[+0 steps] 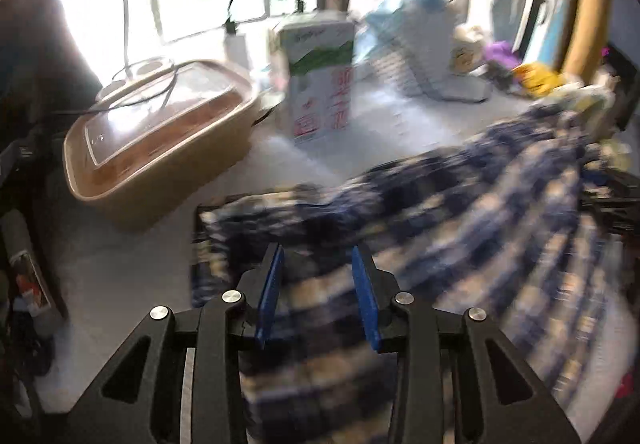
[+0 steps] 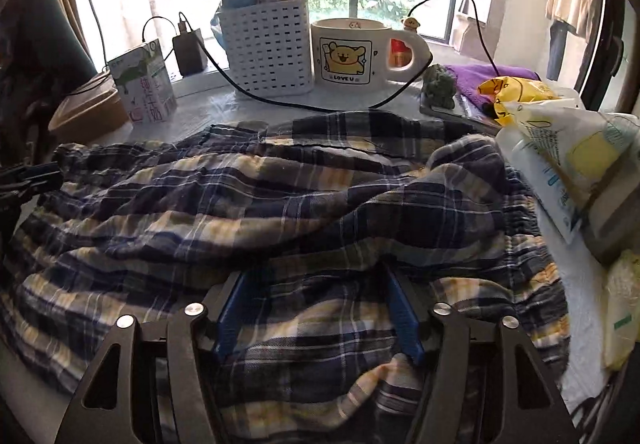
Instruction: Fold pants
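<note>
Blue, cream and navy plaid pants [image 2: 280,184] lie rumpled across the white table [image 2: 208,112], filling most of the right wrist view. My right gripper [image 2: 316,272] hangs low over their near part, its blue pads wide apart and open, with a raised fold of cloth just past the tips. In the blurred left wrist view the pants [image 1: 480,204] run from the centre to the right. My left gripper [image 1: 316,250] is over their left end, pads apart, with cloth lying under the gap. That gripper's fingers [image 2: 36,174] also show at the pants' left edge.
A beige lidded container [image 1: 160,136] and a milk carton [image 1: 320,80] stand left of the pants. Behind them are a white basket [image 2: 266,44], a bear mug [image 2: 352,56] and a black cable [image 2: 280,100]. A yellow bag [image 2: 516,92] and plastic packs [image 2: 568,164] crowd the right side.
</note>
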